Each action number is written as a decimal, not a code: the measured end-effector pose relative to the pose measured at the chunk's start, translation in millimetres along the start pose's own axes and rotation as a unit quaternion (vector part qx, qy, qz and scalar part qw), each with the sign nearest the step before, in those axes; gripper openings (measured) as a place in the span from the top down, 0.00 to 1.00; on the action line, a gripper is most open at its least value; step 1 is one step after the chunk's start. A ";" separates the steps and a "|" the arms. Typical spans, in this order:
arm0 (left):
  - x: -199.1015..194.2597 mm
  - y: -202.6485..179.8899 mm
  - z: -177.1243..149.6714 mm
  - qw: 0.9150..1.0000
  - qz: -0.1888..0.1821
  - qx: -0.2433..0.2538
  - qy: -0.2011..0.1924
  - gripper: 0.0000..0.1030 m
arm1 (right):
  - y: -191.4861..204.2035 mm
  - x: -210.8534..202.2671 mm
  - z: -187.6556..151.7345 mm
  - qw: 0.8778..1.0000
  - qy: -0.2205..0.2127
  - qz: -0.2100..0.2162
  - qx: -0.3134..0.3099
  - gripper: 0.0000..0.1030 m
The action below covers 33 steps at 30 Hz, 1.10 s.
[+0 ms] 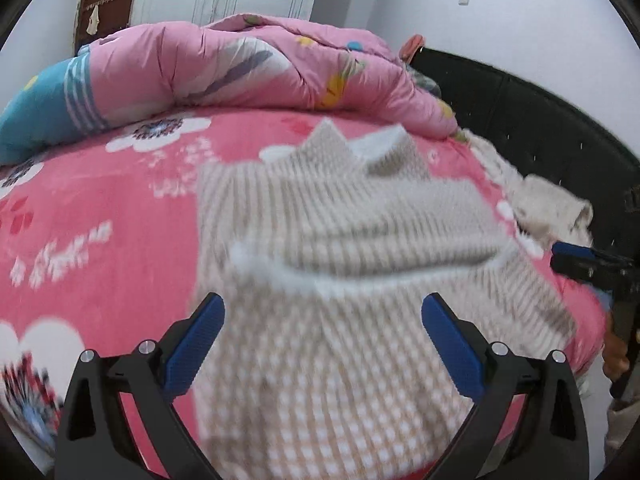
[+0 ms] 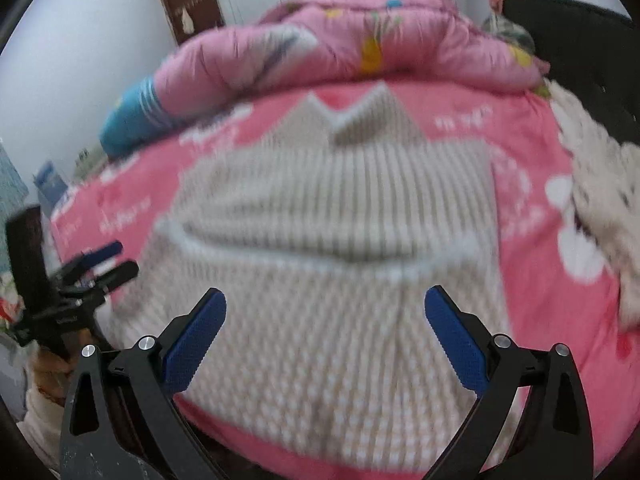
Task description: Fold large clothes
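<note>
A beige and white striped knit garment [image 1: 340,224] [image 2: 340,200] lies flat on the pink floral bed sheet [image 1: 100,208] [image 2: 528,208], collar pointing away. Its lower part is folded up over the body, with a white hem band [image 1: 280,276] [image 2: 320,258] running across the middle. My left gripper [image 1: 323,300] hovers open over the folded part, nothing between its blue pads. My right gripper [image 2: 325,294] is also open above the same part, holding nothing. Each wrist view also shows the other gripper at its edge: the right gripper [image 1: 580,260] and the left gripper [image 2: 100,264]. Both views are motion-blurred.
A rolled pink quilt [image 1: 260,68] [image 2: 360,40] with a blue end [image 1: 36,108] lies along the far side of the bed. A cream fluffy cloth [image 1: 540,200] [image 2: 600,184] lies at the right, by the black headboard [image 1: 540,120]. A brown door [image 1: 108,0] stands behind.
</note>
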<state>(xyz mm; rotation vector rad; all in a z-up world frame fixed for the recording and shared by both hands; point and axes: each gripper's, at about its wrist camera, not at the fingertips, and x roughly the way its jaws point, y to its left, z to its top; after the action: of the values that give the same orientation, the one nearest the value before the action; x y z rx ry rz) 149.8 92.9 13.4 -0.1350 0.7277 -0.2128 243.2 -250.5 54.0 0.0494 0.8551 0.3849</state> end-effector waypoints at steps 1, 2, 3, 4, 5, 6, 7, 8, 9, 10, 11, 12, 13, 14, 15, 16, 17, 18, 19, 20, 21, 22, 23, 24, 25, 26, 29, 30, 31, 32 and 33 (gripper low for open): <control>4.3 6.9 16.7 1.000 -0.011 -0.003 0.000 0.06 | -1.8 3.9 21.5 1.000 -0.011 0.010 0.003 0.07; 8.0 11.7 28.2 1.000 -0.021 -0.006 0.002 0.06 | -3.6 7.3 33.6 1.000 -0.016 0.014 0.008 0.07; 14.0 16.1 43.1 0.999 -0.033 -0.009 0.005 0.06 | -6.8 13.7 50.4 1.000 -0.019 0.017 0.016 0.07; 21.8 19.8 57.6 0.999 -0.044 -0.008 0.008 0.06 | -12.2 27.5 73.4 0.999 -0.015 0.025 0.027 0.07; 28.9 22.5 69.0 0.999 -0.048 -0.004 0.010 0.06 | -16.9 39.0 87.2 0.999 -0.009 0.031 0.033 0.07; 41.6 24.5 87.7 0.999 -0.048 0.005 0.013 0.06 | -22.7 57.3 107.9 0.999 0.002 0.035 0.042 0.07; 52.6 26.1 101.8 0.999 -0.046 0.015 0.013 0.06 | -28.6 78.2 127.8 0.998 0.017 0.032 0.048 0.07; 64.5 26.6 115.3 0.999 -0.045 0.022 0.015 0.06 | -33.2 92.0 140.9 0.998 0.024 0.022 0.054 0.07; 81.0 28.1 131.6 0.999 -0.042 0.024 0.020 0.06 | -39.8 110.1 156.3 0.998 0.029 0.008 0.063 0.07; 97.0 29.1 146.6 0.998 -0.046 0.023 0.026 0.06 | -45.2 123.8 165.3 0.997 0.036 0.005 0.070 0.07; 110.1 32.5 156.0 0.998 -0.049 0.021 0.031 0.06 | -54.0 145.0 177.6 0.995 0.047 0.005 0.087 0.08; 133.1 32.5 170.8 0.998 -0.048 0.017 0.039 0.06 | -61.3 158.9 186.3 0.993 0.053 0.003 0.103 0.08; 152.5 31.2 181.1 0.998 -0.046 0.018 0.047 0.06 | -67.7 173.4 192.6 0.991 0.063 0.004 0.116 0.08; 171.1 30.7 189.5 0.998 -0.043 0.018 0.053 0.06 | -75.4 192.4 201.5 0.989 0.075 0.001 0.127 0.10; 185.6 30.5 193.8 0.997 -0.040 0.015 0.059 0.07 | -78.0 199.2 205.0 0.988 0.078 -0.006 0.132 0.10; 211.0 30.9 201.1 0.997 -0.040 0.002 0.069 0.08 | -81.6 208.0 207.8 0.987 0.082 -0.011 0.136 0.11; 226.8 31.8 204.5 0.996 -0.042 -0.007 0.074 0.10 | -84.5 221.8 212.0 0.986 0.091 -0.011 0.138 0.11; 246.7 32.2 208.6 0.995 -0.042 -0.015 0.084 0.12 | -87.7 226.0 212.9 0.985 0.096 -0.012 0.140 0.13; 262.6 32.6 210.4 0.995 -0.042 -0.023 0.093 0.15 | -91.6 234.0 212.7 0.984 0.103 -0.012 0.145 0.15; 273.1 32.7 210.4 0.994 -0.042 -0.028 0.101 0.22 | -94.4 241.5 211.5 0.983 0.111 -0.008 0.146 0.19; 288.2 33.9 210.7 0.992 -0.047 -0.041 0.114 0.30 | -96.4 248.5 210.7 0.982 0.119 -0.010 0.144 0.23; 296.7 35.7 210.0 0.990 -0.054 -0.054 0.120 0.35 | -97.6 253.9 209.7 0.982 0.125 -0.017 0.138 0.26; 300.6 36.7 209.2 0.988 -0.063 -0.064 0.123 0.50 | -97.3 256.3 209.8 0.983 0.128 -0.018 0.134 0.36; 304.1 38.5 207.9 0.986 -0.079 -0.075 0.125 0.65 | -97.2 258.0 209.2 0.983 0.130 -0.018 0.130 0.53; 305.2 39.6 206.5 0.984 -0.093 -0.085 0.127 0.67 | -97.2 255.5 206.7 0.984 0.125 -0.018 0.129 0.59; 301.5 39.9 205.8 0.984 -0.094 -0.087 0.123 0.69 | -97.1 252.2 206.4 0.985 0.120 -0.012 0.126 0.63; 279.9 36.4 206.5 0.985 -0.116 -0.077 0.104 0.79 | -89.2 225.7 197.2 0.990 0.099 0.009 0.102 0.77; 273.7 35.8 207.8 0.985 -0.121 -0.074 0.099 0.81 | -86.8 217.9 195.1 0.991 0.094 0.017 0.096 0.78; 259.1 33.4 207.8 0.985 -0.130 -0.065 0.092 0.82 | -83.6 203.8 189.2 0.992 0.085 0.026 0.087 0.79; 248.5 30.0 207.6 0.985 -0.135 -0.057 0.086 0.83 | -81.8 195.4 186.0 0.993 0.080 0.029 0.081 0.80; 234.2 25.8 206.5 0.986 -0.140 -0.044 0.079 0.84 | -78.8 183.0 179.6 0.994 0.073 0.034 0.070 0.80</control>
<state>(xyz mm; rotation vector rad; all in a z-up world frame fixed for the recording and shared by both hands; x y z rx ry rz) 462.3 71.9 10.2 -0.3075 0.8760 -0.4633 509.5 -239.9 24.2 0.1829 1.0272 0.3961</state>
